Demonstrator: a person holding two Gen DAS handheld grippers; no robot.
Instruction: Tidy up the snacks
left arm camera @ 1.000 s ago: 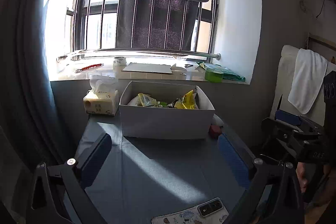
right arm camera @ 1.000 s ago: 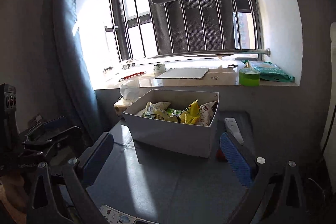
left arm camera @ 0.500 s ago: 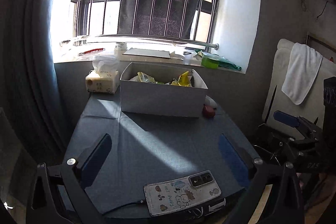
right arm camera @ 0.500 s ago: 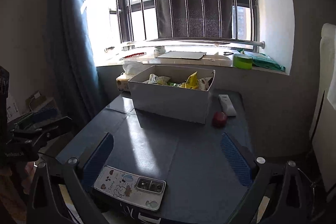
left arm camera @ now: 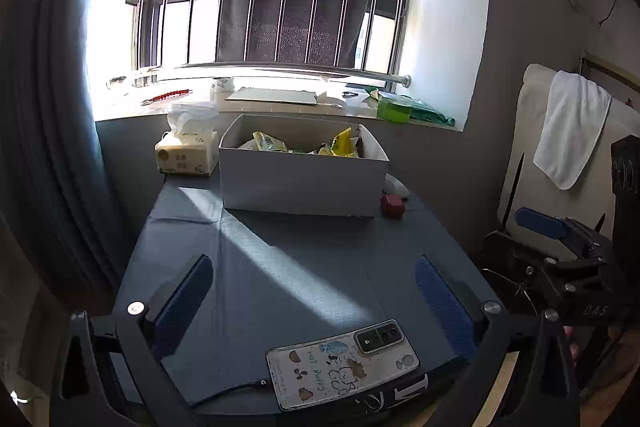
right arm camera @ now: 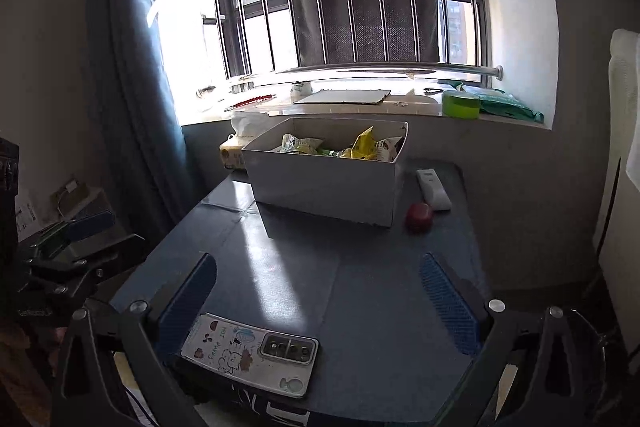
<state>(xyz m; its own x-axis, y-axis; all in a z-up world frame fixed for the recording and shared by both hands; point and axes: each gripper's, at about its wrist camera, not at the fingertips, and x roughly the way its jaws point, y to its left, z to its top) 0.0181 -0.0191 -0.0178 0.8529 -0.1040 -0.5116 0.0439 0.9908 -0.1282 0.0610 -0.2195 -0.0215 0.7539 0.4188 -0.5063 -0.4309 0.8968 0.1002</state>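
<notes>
A white box (left arm camera: 300,183) stands at the far end of the blue-grey table (left arm camera: 288,267), below the window. Several snack packets (left arm camera: 344,143), yellow and green, lie inside it; they also show in the right wrist view (right arm camera: 362,145), in the same box (right arm camera: 324,187). My left gripper (left arm camera: 312,287) is open and empty, held over the near end of the table. My right gripper (right arm camera: 316,287) is open and empty too, beside the left one. Each gripper shows in the other's view, at the right edge (left arm camera: 560,251) and the left edge (right arm camera: 68,243).
A phone in a cartoon case (left arm camera: 344,363) lies at the table's near edge. A small red object (right arm camera: 418,217) and a white remote (right arm camera: 432,187) lie right of the box. A tissue pack (left arm camera: 186,157) stands left of it. A chair with a white towel (left arm camera: 568,131) stands at the right.
Both grippers have drawn back from the box and risen. The box looks farther off and the phone at the near edge has come fully into view. Both stay open.
</notes>
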